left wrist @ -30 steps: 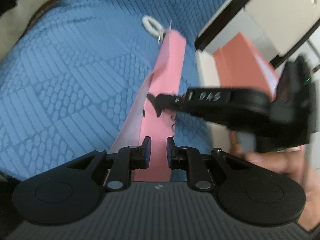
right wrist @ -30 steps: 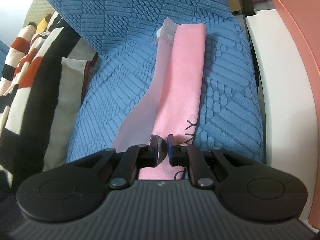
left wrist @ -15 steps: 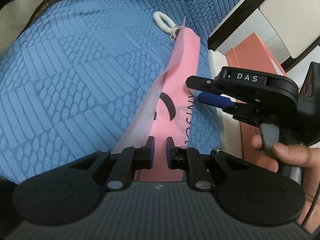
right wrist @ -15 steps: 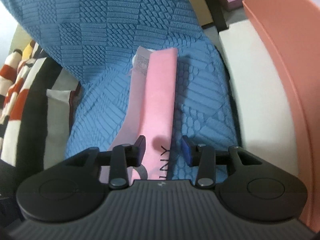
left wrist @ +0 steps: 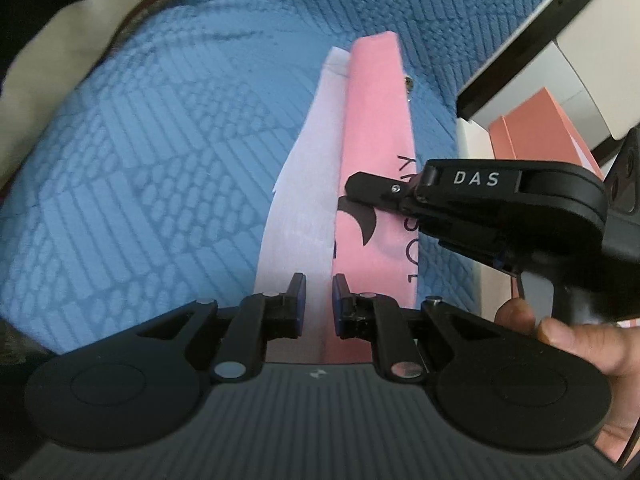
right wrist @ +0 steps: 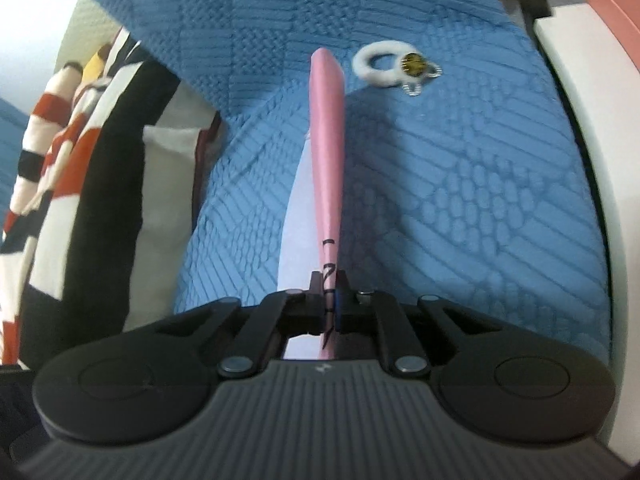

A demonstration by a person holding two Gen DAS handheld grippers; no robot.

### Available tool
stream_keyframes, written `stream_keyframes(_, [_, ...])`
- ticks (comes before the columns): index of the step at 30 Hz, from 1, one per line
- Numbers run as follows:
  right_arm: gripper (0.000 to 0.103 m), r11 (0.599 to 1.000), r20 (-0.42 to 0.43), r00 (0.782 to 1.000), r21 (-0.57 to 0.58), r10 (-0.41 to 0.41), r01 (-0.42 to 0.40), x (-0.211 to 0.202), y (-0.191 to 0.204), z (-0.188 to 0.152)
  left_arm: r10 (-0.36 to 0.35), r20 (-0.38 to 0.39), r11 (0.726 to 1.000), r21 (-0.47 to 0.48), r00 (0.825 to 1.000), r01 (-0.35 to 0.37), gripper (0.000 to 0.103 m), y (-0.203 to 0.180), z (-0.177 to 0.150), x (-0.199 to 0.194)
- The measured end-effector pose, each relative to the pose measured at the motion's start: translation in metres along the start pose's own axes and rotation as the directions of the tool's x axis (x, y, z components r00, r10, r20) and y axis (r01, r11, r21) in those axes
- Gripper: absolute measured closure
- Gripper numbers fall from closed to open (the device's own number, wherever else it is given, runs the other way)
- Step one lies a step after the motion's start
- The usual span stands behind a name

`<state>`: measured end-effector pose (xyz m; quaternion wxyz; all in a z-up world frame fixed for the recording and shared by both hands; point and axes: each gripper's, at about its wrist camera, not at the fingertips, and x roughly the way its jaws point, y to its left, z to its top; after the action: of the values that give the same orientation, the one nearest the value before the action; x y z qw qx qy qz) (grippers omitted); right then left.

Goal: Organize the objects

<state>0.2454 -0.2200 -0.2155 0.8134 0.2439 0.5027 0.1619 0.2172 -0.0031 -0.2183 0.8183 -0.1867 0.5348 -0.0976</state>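
A flat pink bag (left wrist: 376, 128) with black lettering and a paler flap lies lengthwise on the blue textured bedspread (left wrist: 160, 140). My left gripper (left wrist: 319, 294) stands over the bag's near end. Its jaws are a narrow gap apart, and the bag shows flat and wider than that gap. My right gripper (left wrist: 352, 190) comes in from the right, held by a person's hand (left wrist: 560, 332). It is shut on the bag's lettered part. In the right wrist view the right gripper (right wrist: 326, 292) pinches the pink bag (right wrist: 328, 128), which rises edge-on from its jaws.
A white fluffy ring with a gold charm (right wrist: 384, 64) lies on the bedspread right of the bag's far end. Striped black, white and red cloth (right wrist: 80, 152) is piled at the left. A white ledge (right wrist: 584, 120) and a salmon box (left wrist: 536, 128) border the right.
The right gripper opened, drew back, then came in again and closed on the pink bag, which now stands on edge in its view. The white ring has come into the right wrist view.
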Motion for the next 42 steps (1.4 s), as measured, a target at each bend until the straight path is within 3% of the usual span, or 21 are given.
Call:
stream_keyframes(7, [0.095, 0.998, -0.006, 0.998, -0.023, -0.066, 0.066, -0.003, -0.003, 0.001, 0.014, 0.003, 1.000, 0.002, 1.000, -0.014, 0.086, 0.001, -0.001, -0.003])
stream_keyframes(12, [0.095, 0.995, -0.004, 0.995, -0.028, -0.098, 0.098, -0.013, -0.013, 0.004, -0.016, -0.012, 1.000, 0.021, 1.000, 0.016, 0.086, -0.004, -0.005, -0.001])
stream_keyframes(23, [0.094, 0.997, -0.020, 0.997, -0.019, -0.077, 0.076, -0.029, -0.019, 0.006, -0.001, 0.001, 0.995, 0.096, 1.000, 0.001, 0.086, -0.017, -0.012, 0.002])
stream_keyframes(32, [0.094, 0.993, -0.004, 0.994, -0.030, -0.112, 0.112, -0.035, -0.021, 0.008, -0.003, 0.005, 0.993, 0.118, 1.000, 0.003, 0.086, -0.019, -0.009, 0.006])
stream_keyframes(38, [0.094, 0.993, 0.000, 0.993, -0.026, -0.116, 0.116, -0.035, -0.022, 0.009, -0.055, 0.022, 0.992, 0.113, 0.998, 0.052, 0.086, -0.022, -0.010, -0.001])
stream_keyframes(42, [0.094, 0.993, -0.004, 0.993, -0.018, -0.118, 0.118, -0.034, -0.024, 0.008, -0.149, 0.038, 0.979, 0.147, 0.988, 0.142, 0.082, -0.029, -0.010, -0.011])
